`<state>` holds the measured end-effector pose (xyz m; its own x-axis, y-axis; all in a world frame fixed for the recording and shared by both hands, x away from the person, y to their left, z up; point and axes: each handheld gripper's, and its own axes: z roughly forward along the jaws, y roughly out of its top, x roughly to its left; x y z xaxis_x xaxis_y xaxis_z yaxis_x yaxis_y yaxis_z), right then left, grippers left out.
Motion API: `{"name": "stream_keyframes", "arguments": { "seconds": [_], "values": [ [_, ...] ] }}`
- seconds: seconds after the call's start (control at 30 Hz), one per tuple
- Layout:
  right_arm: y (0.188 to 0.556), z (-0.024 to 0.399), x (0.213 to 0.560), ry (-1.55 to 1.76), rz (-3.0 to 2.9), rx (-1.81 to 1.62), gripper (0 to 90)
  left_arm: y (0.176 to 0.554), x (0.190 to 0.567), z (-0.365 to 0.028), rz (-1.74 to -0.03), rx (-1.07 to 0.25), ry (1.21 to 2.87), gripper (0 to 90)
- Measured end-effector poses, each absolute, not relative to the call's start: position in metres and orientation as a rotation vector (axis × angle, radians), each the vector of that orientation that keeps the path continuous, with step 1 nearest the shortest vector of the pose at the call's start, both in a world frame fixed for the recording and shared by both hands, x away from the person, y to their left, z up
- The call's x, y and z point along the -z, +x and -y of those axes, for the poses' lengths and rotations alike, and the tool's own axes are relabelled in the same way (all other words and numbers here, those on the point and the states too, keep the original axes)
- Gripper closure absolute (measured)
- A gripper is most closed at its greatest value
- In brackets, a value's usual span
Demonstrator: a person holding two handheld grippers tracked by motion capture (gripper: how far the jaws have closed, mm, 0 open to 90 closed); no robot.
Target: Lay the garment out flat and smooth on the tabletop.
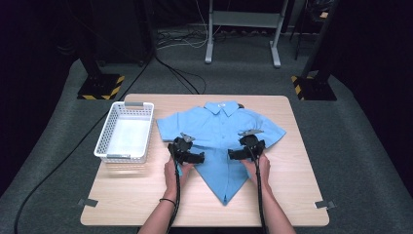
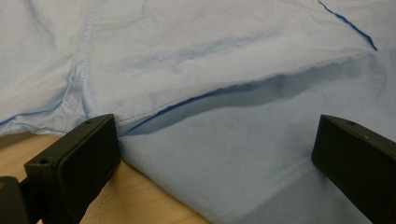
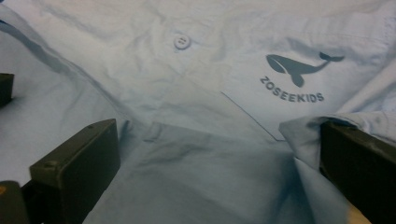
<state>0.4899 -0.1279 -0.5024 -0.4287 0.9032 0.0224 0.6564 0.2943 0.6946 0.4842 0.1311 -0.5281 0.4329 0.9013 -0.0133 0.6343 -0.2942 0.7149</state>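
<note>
So there's a light blue kids' shirt (image 1: 221,134) lying flat on the wooden desk (image 1: 292,195), lower sides folded in so the hem comes to a point. Both tools sit right on it. The left tool (image 1: 193,157) has its jaws wide apart, with the folded edge of the shirt (image 2: 224,154) running between them and bare desk (image 2: 140,196) just under the near jaw. The right tool (image 1: 237,154) is spread open too, and a bit of fabric rests over one jaw (whale logo (image 3: 299,67) and a button (image 3: 182,42) just ahead). A white basket (image 1: 124,131) sits off beyond the left tool.
</note>
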Motion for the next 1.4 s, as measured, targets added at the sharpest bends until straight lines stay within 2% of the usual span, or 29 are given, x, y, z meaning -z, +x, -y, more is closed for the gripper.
{"name": "stream_keyframes", "arguments": {
  "seconds": [0.17,0.47,0.57,0.73,0.87,1.0,1.17,1.4],
  "values": [
    [0.483,0.121,0.492,1.308,-2.154,-0.805,1.8,0.484,0.528,-0.131,-1.288,-0.526,2.036,0.8],
    [0.496,0.205,0.494,1.567,-1.99,-0.758,1.9,0.484,0.528,-0.131,-1.288,-0.526,2.035,0.8],
    [0.489,0.217,0.489,1.606,-1.946,-0.814,1.8,0.484,0.528,-0.131,-1.288,-0.526,2.035,0.8],
    [0.474,0.187,0.479,1.496,-2.033,-0.873,2.0,0.484,0.528,-0.131,-1.289,-0.526,2.035,0.8],
    [0.473,0.148,0.485,1.426,-2.142,-0.894,2.3,0.484,0.528,-0.131,-1.288,-0.526,2.036,0.8],
    [0.48,0.121,0.496,1.408,-2.199,-0.856,6.7,0.484,0.528,-0.131,-1.289,-0.526,2.035,0.8],
    [0.487,0.109,0.506,1.386,-2.22,-0.807,10.0,0.484,0.528,-0.131,-1.288,-0.526,2.036,0.8],
    [0.492,0.116,0.515,1.442,-2.216,-0.813,15.6,0.484,0.528,-0.131,-1.288,-0.526,2.036,0.8]
  ]
}}
